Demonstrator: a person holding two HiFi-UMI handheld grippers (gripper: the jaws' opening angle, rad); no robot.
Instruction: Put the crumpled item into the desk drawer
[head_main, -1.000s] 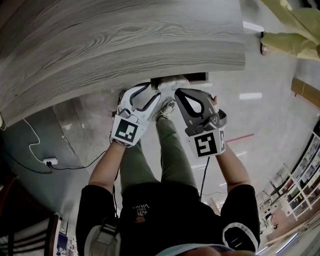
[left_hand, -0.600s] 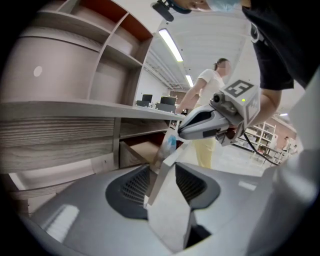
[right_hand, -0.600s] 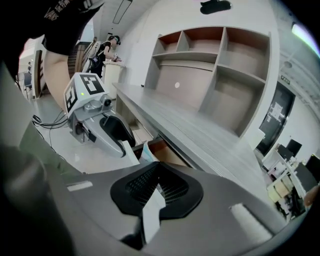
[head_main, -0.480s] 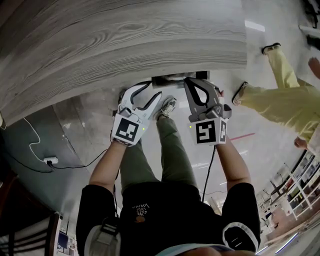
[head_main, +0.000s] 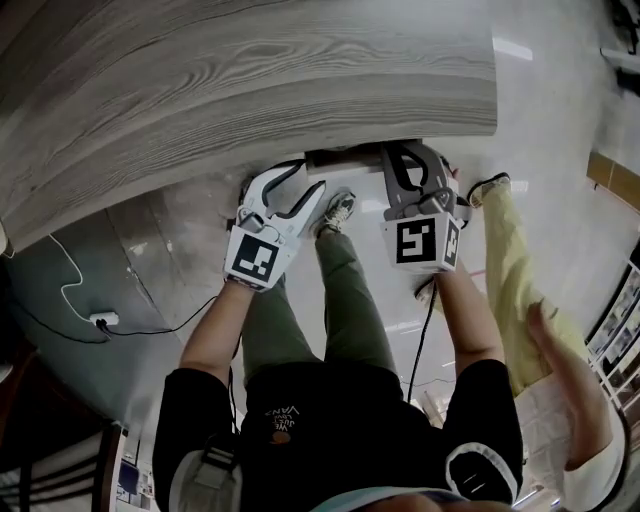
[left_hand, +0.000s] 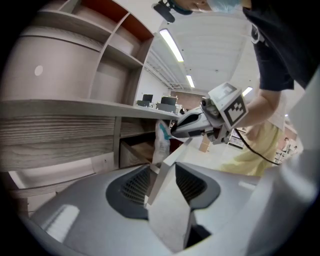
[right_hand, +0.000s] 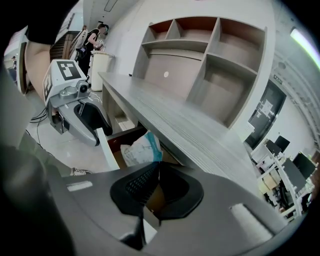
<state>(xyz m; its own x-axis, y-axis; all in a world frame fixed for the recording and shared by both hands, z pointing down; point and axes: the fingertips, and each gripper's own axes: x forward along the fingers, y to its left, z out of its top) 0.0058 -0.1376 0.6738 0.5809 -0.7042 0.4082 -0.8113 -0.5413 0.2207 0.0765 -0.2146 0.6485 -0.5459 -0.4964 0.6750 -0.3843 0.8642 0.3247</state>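
The crumpled item (right_hand: 141, 148), a white wrapper with blue print, hangs at the mouth of the open desk drawer (right_hand: 120, 157), and my right gripper (right_hand: 158, 167) is shut on it. In the left gripper view the crumpled item (left_hand: 161, 142) dangles from the right gripper (left_hand: 175, 131) just over the drawer (left_hand: 137, 152). My left gripper (left_hand: 160, 172) is shut on the drawer's white front panel (left_hand: 172, 157). From the head view, the left gripper (head_main: 312, 190) sits at the drawer (head_main: 345, 160) and the right gripper (head_main: 402, 160) reaches under the desk edge.
The grey wood desk top (head_main: 250, 70) overhangs the drawer. Open shelves (right_hand: 210, 60) stand on the desk. My own legs and a shoe (head_main: 338, 212) are below the drawer. A person in yellow trousers (head_main: 520, 290) stands close at the right. A cable and socket (head_main: 100, 323) lie on the floor.
My right gripper has moved forward and right, bringing the crumpled item to the drawer under the desk edge. The left gripper stayed put. The person in yellow has walked closer on the right.
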